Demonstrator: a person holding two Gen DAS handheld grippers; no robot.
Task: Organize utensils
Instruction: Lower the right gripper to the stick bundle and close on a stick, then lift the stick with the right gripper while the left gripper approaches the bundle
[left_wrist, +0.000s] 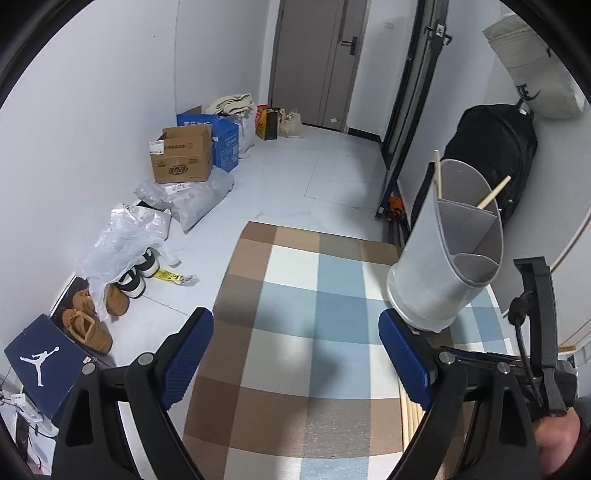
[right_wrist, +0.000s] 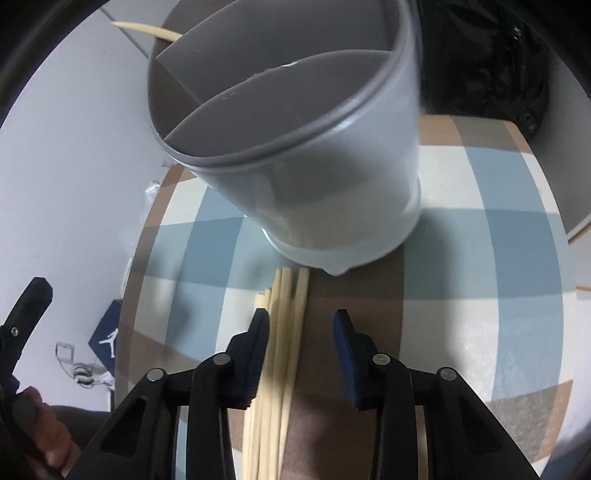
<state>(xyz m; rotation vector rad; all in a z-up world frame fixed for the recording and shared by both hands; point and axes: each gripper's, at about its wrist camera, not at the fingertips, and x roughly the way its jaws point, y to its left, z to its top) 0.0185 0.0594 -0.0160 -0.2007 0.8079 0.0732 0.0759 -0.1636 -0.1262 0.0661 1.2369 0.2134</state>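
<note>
While the right tool (right_wrist: 301, 325) points steeply down over a bundle of pale chopsticks (right_wrist: 284, 332) lying flat on the checked table (right_wrist: 480, 258), its blue pads sit narrow w/ several sticks between them, not visibly pinched. A grey divided utensil holder (right_wrist: 314, 177) stands just beyond the sticks' far ends, two chopsticks (left_wrist: 493, 192) already leaning in its rear compartment. At the table's left side, the left tool (left_wrist: 295, 354) hangs wide apart, nothing in it, near the holder's base.
</note>
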